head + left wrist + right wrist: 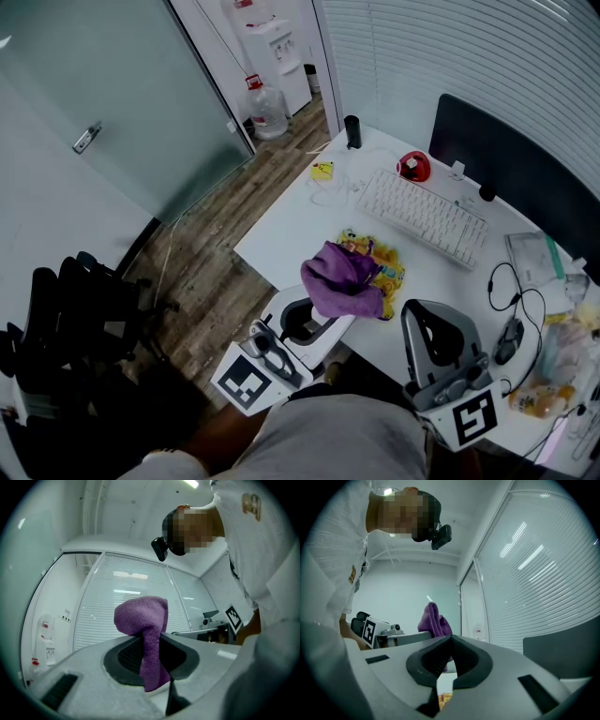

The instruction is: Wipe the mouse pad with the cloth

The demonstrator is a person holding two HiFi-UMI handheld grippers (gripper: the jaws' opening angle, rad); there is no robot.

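A purple cloth (343, 279) hangs bunched over a yellow patterned mouse pad (389, 265) near the white desk's front edge. My left gripper (330, 312) is shut on the cloth. In the left gripper view the cloth (145, 634) is pinched between the jaws, and its top bulges above them. To its right, my right gripper (424, 317) is shut with nothing in it, and it stays apart from the cloth. The right gripper view shows my closed right gripper (451, 641) and, beyond it, the cloth (433, 620). The cloth hides much of the pad.
A white keyboard (424, 217) lies behind the pad, with a red object (413, 166) and a dark monitor (511, 178) beyond. A mouse (509, 339) and cables lie at the right. A black cylinder (352, 131) stands on the far corner. Black chairs (75, 319) stand left.
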